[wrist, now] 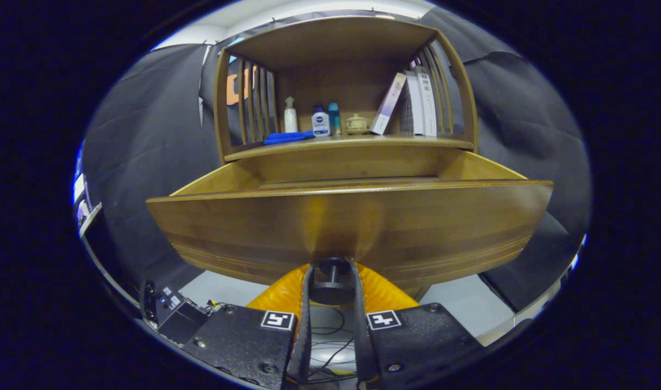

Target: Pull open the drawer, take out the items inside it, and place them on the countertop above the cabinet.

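Note:
A wooden cabinet stands ahead with its drawer [349, 227] pulled out toward me. The drawer's wide front panel is right before the fingers, and its inside is hidden behind that panel. My gripper [331, 279] is shut on the drawer's round dark knob [330, 281], one finger pressing each side. Above the drawer runs the countertop [357, 142], under an open wooden shelf frame.
On the countertop lie a folded blue cloth [287, 137], a white pump bottle [290, 115], two small bottles [321, 121], a small lidded pot [356, 124] and several leaning books [412, 103]. A small black device [176, 314] and cables lie on the white floor below.

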A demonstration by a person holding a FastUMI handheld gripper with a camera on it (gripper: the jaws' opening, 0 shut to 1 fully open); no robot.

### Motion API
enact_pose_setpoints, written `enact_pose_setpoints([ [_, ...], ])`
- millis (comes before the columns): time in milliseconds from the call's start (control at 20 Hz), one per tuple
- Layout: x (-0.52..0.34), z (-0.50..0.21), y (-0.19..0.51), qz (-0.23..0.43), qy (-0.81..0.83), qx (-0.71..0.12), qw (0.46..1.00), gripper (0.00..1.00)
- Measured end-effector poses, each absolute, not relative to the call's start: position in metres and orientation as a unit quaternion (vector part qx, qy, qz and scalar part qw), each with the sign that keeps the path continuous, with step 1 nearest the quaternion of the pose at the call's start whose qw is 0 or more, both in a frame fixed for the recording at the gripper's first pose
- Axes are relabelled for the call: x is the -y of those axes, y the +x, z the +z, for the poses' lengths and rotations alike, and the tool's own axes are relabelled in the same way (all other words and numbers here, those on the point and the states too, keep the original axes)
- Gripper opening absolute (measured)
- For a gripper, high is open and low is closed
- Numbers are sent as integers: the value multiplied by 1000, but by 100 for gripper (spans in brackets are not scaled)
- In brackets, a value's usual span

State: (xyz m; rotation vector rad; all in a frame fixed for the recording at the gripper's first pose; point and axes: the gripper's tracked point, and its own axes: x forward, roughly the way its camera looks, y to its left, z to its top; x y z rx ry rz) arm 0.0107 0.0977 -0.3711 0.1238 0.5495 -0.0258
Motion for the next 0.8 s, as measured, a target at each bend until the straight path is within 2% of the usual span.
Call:
enact_pose_setpoints([
  [200,-97,-370,7,-12,61,-295,953,38],
  [250,-96,-365,4,-14,61,-298,952,44],
  [500,-110,-323,-11,41,41,-302,952,54],
  [700,-119,-269,-5,82,79,-293,949,68],
  [750,-117,-257,1,87,82,-291,949,74],
  [800,-116,-247,8,91,84,-288,950,74],
])
